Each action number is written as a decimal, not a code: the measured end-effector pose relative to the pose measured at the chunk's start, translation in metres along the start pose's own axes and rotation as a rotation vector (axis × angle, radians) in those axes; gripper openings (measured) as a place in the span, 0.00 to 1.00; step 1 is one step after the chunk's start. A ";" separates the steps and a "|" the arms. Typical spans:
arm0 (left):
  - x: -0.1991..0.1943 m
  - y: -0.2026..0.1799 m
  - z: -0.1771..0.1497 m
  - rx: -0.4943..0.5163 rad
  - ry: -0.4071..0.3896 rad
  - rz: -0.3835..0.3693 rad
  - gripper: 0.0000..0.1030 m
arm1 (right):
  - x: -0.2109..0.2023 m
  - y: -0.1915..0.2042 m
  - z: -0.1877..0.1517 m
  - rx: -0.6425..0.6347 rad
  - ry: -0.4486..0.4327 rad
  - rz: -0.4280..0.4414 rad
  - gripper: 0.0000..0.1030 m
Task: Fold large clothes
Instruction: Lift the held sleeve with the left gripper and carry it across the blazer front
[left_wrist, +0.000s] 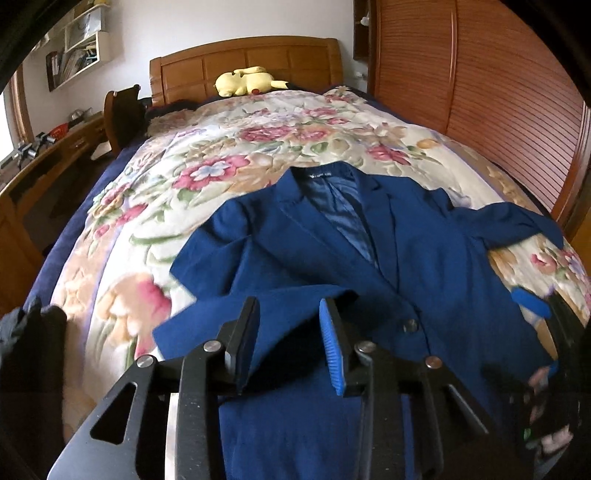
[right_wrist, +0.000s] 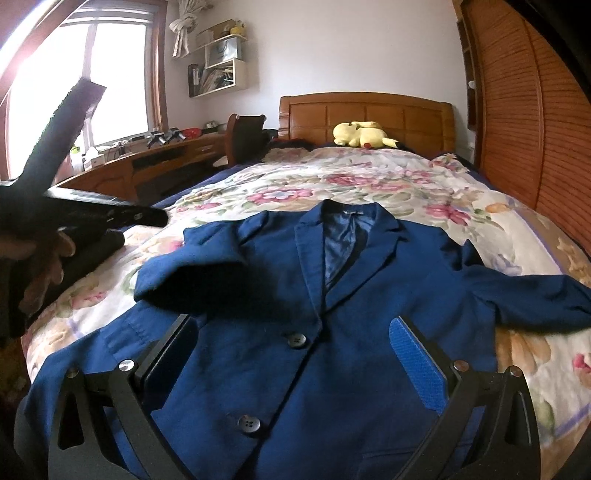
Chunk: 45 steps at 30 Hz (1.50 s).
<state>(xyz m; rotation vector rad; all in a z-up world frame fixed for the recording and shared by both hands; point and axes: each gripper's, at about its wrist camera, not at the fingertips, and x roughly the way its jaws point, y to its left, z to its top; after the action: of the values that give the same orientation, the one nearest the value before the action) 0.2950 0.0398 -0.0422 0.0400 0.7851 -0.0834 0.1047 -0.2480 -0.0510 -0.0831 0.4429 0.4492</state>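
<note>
While the blue blazer (right_wrist: 369, 295) lies face up and buttoned on the floral quilt (right_wrist: 424, 192) of the bed, one sleeve (right_wrist: 207, 284) is folded across its chest and the other sleeve (right_wrist: 535, 295) stretches out sideways over the quilt. Both grippers hover above the blazer's lower half. On the left gripper (left_wrist: 291, 343) the jaws stand partly open with nothing between them, only blue cloth showing beneath. On the right gripper (right_wrist: 295, 358) the jaws are spread wide and empty, framing the blazer's two dark buttons. A yellow plush toy (right_wrist: 362, 134) rests against the wooden headboard (right_wrist: 369, 107).
</note>
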 end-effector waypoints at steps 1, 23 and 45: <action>-0.001 0.003 -0.003 -0.003 0.000 0.001 0.34 | 0.001 0.000 0.000 0.000 0.002 -0.001 1.00; 0.082 0.083 -0.064 -0.161 0.214 0.093 0.35 | 0.008 0.006 0.000 -0.040 0.038 0.009 1.00; 0.032 0.050 0.007 -0.062 0.039 0.113 0.00 | -0.025 -0.014 -0.010 -0.051 0.008 -0.024 1.00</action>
<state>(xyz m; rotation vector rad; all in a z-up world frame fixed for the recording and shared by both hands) 0.3270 0.0869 -0.0598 0.0269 0.8227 0.0493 0.0868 -0.2723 -0.0494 -0.1393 0.4375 0.4369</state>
